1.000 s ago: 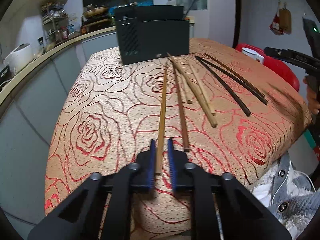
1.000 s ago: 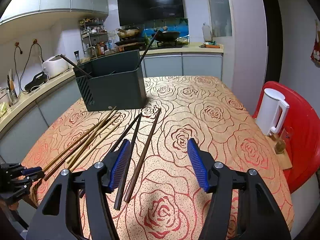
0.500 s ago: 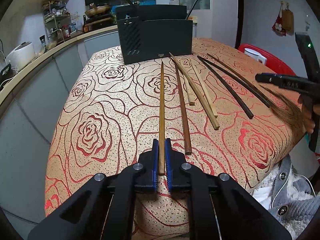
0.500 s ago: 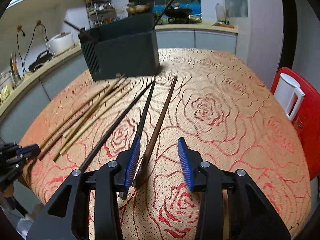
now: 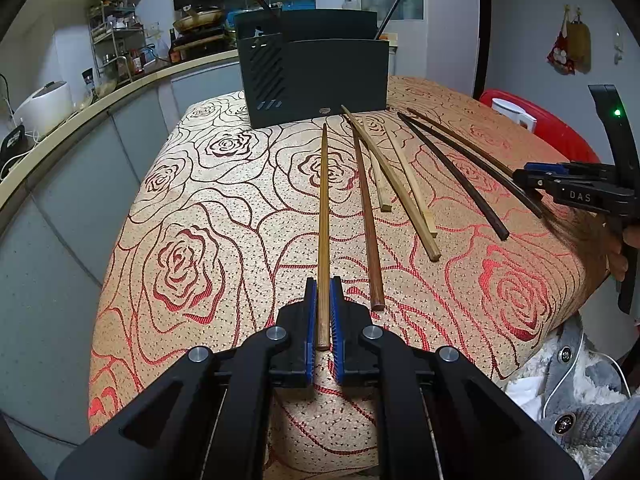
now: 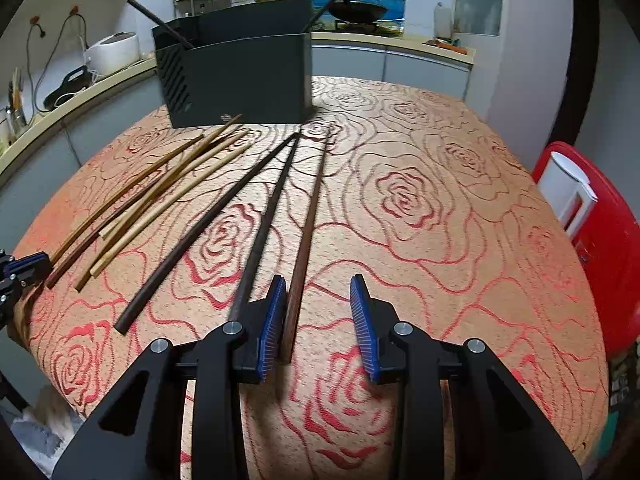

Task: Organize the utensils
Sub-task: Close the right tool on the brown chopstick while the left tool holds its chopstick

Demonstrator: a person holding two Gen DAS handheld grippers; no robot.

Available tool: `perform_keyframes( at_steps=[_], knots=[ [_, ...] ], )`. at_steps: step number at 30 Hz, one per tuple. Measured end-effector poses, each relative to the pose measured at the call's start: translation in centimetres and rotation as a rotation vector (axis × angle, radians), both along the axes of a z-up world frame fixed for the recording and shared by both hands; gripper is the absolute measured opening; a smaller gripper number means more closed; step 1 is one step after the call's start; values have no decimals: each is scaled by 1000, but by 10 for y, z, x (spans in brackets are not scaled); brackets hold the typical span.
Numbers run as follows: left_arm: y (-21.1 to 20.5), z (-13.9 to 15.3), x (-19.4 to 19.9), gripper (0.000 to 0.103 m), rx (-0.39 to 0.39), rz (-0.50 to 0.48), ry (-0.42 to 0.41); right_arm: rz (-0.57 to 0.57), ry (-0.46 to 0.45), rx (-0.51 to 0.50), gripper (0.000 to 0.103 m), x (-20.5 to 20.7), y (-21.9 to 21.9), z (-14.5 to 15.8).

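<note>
The chopsticks lie fanned out on the rose-patterned cloth of the counter, their far tips toward a dark holder at the back edge. They look light, thin and stiff, smooth enough to roll or slide on the cloth, so each is best pinched near its thick near end, square across the shaft, and lifted without twisting. The left claw is clamped on the butt of a light brown chopstick, both blue pads pressed against its sides, while the stick's length rests on the cloth, pointing at the holder. The right claw has just been closing and its pads stand apart around the near end of a dark brown chopstick; the left pad looks to be touching or just beside the stick, the right pad is well clear of it. A black chopstick lies just outside that left pad and could be nudged as the gap narrows. The holder stands upright with at least two dark sticks leaning out of its top at the corners; its inside is hidden. Beyond the counter's right edge a white kettle sits on a red chair, well apart from the work.
</note>
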State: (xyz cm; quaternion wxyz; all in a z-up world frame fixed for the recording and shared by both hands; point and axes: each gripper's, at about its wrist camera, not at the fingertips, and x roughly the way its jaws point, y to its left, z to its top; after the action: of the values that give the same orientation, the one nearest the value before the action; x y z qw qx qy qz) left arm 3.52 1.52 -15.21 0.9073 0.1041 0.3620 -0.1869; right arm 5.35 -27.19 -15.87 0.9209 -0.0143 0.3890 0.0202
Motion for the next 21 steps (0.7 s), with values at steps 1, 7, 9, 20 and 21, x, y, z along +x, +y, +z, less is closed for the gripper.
perform_keyframes(
  at_steps=[1,7,9,20,21],
  knots=[
    [0,0,0,7,-1,1,0,-4,-1,-3,29,-2,-2,0],
    [0,0,-1,7,1,9,-8,26,-13,14,23,-19,4,-1],
    [-1,-1,-1,7,3,10,-11,35,-26,9,22,-23,9,-2],
    [-2,-1,-3,6,17,9,-23,10,-59,6,13,-26,12,-4],
    [-2,-1,-2,6,18,9,-23,11,-61,3,12,-27,13,-4]
  ],
)
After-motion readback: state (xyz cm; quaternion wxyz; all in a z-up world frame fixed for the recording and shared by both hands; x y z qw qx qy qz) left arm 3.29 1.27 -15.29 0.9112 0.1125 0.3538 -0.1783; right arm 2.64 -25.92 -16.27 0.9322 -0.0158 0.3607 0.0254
